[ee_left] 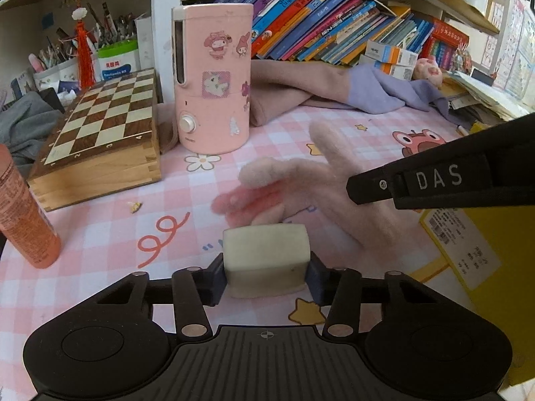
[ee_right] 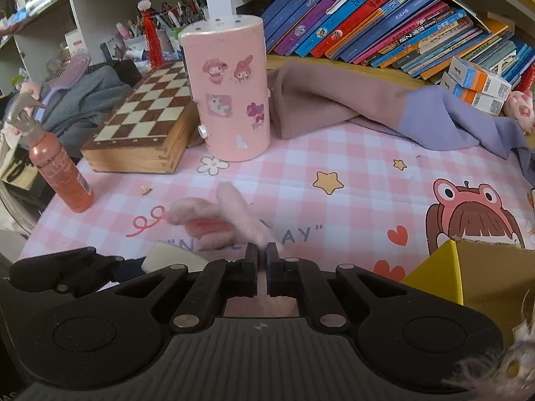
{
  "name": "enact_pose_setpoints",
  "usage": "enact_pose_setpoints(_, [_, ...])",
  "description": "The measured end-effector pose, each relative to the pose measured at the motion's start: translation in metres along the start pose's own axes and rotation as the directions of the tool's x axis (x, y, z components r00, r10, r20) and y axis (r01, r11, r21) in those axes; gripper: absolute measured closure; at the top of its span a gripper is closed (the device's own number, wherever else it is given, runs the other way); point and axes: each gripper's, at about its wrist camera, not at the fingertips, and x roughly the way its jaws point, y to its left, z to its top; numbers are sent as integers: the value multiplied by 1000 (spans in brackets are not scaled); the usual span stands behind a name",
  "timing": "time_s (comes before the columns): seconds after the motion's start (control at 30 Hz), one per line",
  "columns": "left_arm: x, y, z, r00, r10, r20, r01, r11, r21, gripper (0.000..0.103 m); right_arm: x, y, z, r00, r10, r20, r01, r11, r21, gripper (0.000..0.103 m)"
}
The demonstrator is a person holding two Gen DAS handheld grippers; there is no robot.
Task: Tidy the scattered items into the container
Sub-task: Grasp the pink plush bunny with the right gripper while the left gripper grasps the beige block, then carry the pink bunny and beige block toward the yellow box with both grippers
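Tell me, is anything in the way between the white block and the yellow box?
Yes. The fluffy pink glove and the right gripper shut on it lie between the white block, which the left gripper squeezes, and the yellow box.

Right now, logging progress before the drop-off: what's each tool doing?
Left tool: closed on the white block.
Right tool: closed on the pink fuzzy glove.
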Motion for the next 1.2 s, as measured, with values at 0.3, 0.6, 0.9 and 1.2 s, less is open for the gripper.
enact_pose_setpoints(0.3, [-56,10,0,998,-9,64,11,999,-41,62,-37,4,1,996,51,79,-55,997,51,99])
enact_pose_setpoints(0.6, [-108,15,-12,994,2,107,6,998,-70,62,-73,15,-15,988,118,103,-124,991,45,99])
enact_pose_setpoints(0.9, [-136,23,-34,994,32,100,-22,995,-97,63,-100,20,-37,984,121,134,-132,988,81,99])
enact_pose_setpoints(1.2, [-159,34,-53,991,70,113,-55,990,-133,63,-115,19,-51,984,92,153,-110,987,117,99])
